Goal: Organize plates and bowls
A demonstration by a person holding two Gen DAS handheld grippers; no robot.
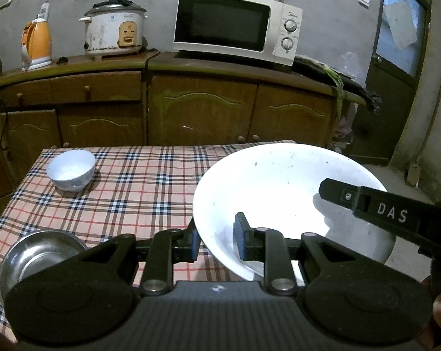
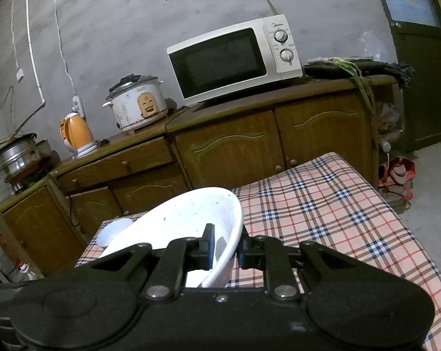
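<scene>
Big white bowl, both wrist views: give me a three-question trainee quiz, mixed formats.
1. True or false: the big white bowl is gripped on its rim by both the left gripper and the right gripper.
2. Multiple choice: what lies at the near left corner of the checked tablecloth in the left wrist view? A) a steel bowl B) a glass C) a spoon
3. Fill in: the small white bowl stands on the table, ____ from the big bowl (touching / apart).

Key: 1 true; each gripper has one finger inside and one outside the wall. 2 A, the steel bowl. 3 apart.
</scene>
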